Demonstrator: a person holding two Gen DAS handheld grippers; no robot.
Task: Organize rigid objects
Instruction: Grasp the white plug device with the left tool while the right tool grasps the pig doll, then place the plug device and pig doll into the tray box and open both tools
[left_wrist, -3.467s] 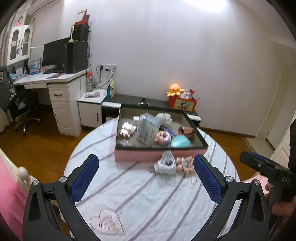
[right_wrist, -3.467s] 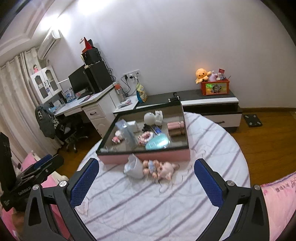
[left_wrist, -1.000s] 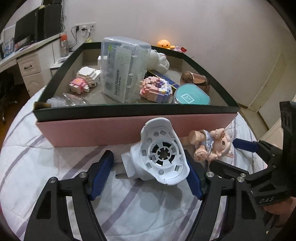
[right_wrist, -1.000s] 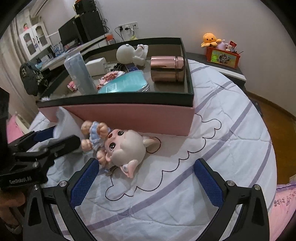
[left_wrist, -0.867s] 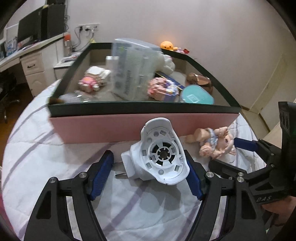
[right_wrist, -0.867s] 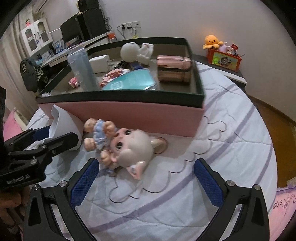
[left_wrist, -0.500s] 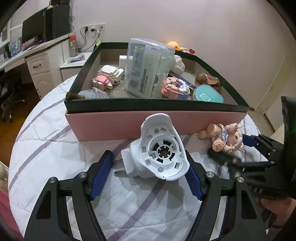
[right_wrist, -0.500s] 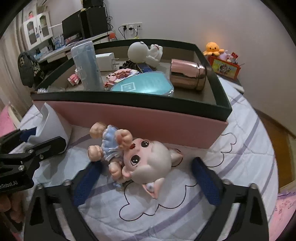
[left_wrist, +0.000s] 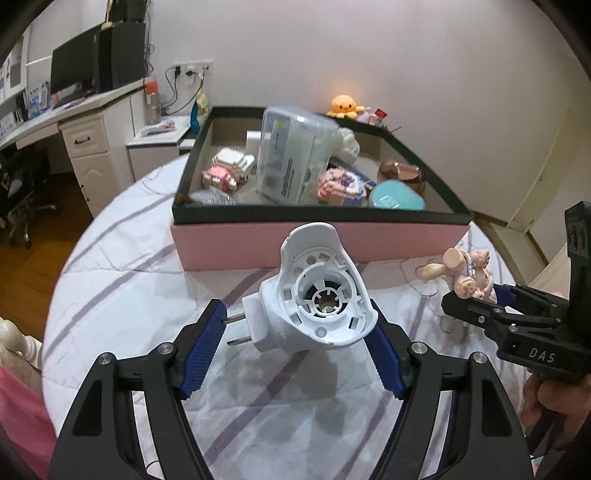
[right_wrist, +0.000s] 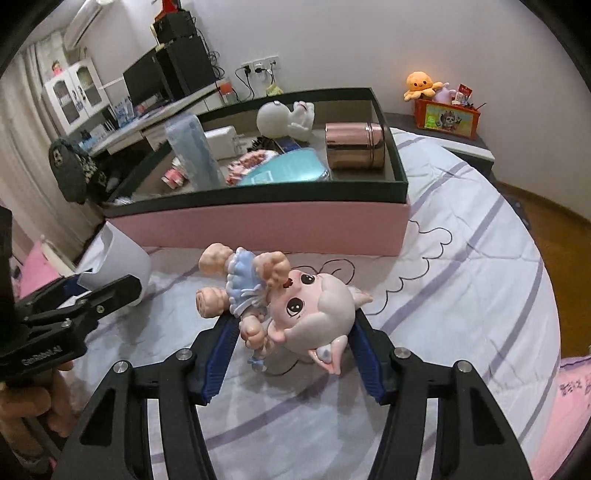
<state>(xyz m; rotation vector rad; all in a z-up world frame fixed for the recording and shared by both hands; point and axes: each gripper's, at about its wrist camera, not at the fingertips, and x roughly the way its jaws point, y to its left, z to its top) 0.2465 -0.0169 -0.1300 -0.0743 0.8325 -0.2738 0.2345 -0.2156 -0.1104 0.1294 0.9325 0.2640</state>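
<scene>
Closing right gripper (right_wrist: 291, 354) | doll (right_wrist: 295, 299) between jaws, touching pads

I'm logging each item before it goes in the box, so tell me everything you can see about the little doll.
The doll is a glossy, hard-looking figure: big pale pink head with pointed ears and dark eyes, blue ruffled dress, peach limbs. It lies tilted, head nearest the camera, before the pink box. The right gripper is closing, its blue pads at the doll's head and arm.

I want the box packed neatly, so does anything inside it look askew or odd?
Yes. The clear dental flosser case stands tilted on its end inside the box, leaning over the block toys and rising above the rim. The rose-gold canister lies on its side. Nothing looks spilled or broken.
</scene>
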